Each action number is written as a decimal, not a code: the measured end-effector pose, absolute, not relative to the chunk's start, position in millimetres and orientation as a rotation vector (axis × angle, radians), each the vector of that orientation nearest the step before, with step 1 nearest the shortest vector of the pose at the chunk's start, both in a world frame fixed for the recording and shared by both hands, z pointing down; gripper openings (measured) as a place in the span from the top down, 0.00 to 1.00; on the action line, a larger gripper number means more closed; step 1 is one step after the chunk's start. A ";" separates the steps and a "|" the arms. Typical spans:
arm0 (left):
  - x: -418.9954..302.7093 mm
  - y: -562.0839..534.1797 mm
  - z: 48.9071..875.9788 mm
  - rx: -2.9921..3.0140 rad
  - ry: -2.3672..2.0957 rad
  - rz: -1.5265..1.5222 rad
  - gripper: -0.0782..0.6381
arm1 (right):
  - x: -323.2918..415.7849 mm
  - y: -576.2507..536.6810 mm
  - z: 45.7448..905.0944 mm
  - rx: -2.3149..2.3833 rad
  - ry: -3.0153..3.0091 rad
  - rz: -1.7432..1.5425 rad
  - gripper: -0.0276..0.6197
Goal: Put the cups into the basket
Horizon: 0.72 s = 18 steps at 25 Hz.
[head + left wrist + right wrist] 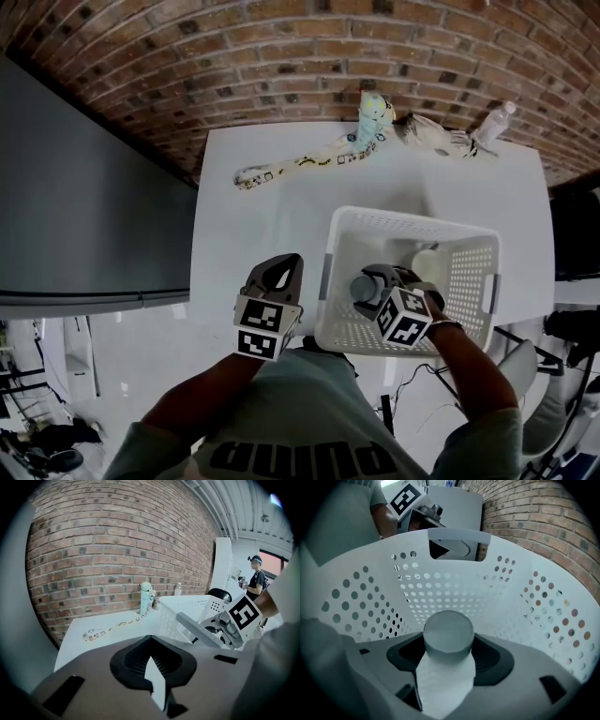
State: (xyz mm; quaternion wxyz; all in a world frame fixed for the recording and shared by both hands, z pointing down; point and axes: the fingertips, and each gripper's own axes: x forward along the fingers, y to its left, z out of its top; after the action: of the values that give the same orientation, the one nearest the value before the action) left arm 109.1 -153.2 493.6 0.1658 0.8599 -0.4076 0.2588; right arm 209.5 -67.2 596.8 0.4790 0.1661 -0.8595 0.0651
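A white perforated basket stands on the white table. My right gripper is down inside the basket, shut on a pale grey cup. In the right gripper view the cup sits between the jaws with its flat bottom pointing at the basket wall. A second, whitish cup lies in the basket beyond it. My left gripper hovers just left of the basket, over the table's near edge, shut and empty. From the left gripper view I see the basket and the right gripper.
At the table's far edge lie a long patterned fabric strip, a patterned tumbler, a crumpled pale item and a plastic bottle. A brick wall runs behind. A grey panel stands at the left. A person stands far off.
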 end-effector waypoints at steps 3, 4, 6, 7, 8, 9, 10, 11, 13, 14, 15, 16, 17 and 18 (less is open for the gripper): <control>110.3 -153.0 492.3 2.457 -1.156 0.734 0.89 | 213.3 -65.8 598.9 0.408 -2.076 0.166 0.47; 110.6 -152.9 491.4 2.461 -1.155 0.732 0.89 | 214.7 -65.2 599.5 0.409 -2.067 0.168 0.47; 110.8 -153.0 489.3 2.467 -1.153 0.728 0.89 | 216.8 -64.3 599.8 0.408 -2.055 0.173 0.47; 110.8 -153.0 488.3 2.470 -1.152 0.726 0.89 | 217.4 -63.9 599.2 0.406 -2.052 0.177 0.47; 110.9 -152.9 487.3 2.473 -1.151 0.724 0.89 | 217.6 -63.5 598.2 0.402 -2.052 0.180 0.47; 110.9 -152.8 486.4 2.476 -1.150 0.721 0.89 | 217.4 -62.7 596.6 0.397 -2.053 0.183 0.47; 110.7 -152.4 485.7 2.478 -1.149 0.719 0.89 | 216.8 -61.7 594.5 0.391 -2.054 0.185 0.47; 110.3 -151.9 485.0 2.480 -1.149 0.718 0.89 | 216.3 -60.8 591.8 0.389 -2.056 0.185 0.47; 109.5 -150.7 483.4 2.484 -1.151 0.714 0.89 | 216.0 -61.0 583.9 0.400 -2.063 0.181 0.47; 109.2 -150.3 482.2 2.485 -1.152 0.710 0.89 | 216.1 -62.5 578.2 0.417 -2.071 0.179 0.47; 109.0 -149.8 480.7 2.487 -1.154 0.705 0.89 | 216.1 -65.0 570.9 0.442 -2.082 0.176 0.47; 108.6 -149.5 478.8 2.489 -1.155 0.699 0.89 | 216.1 -68.3 562.4 0.474 -2.096 0.174 0.47; 108.1 -149.5 476.8 2.491 -1.157 0.693 0.89 | 216.0 -72.2 552.8 0.511 -2.112 0.174 0.47; 107.7 -149.8 474.4 2.493 -1.159 0.684 0.89 | 216.0 -76.3 542.6 0.549 -2.128 0.175 0.47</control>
State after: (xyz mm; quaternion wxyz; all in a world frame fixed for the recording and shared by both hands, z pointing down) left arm 107.7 -149.8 474.4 0.1538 0.8695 -0.4042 0.2384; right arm 216.0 -76.3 542.6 0.4517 0.2220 -0.8612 0.0710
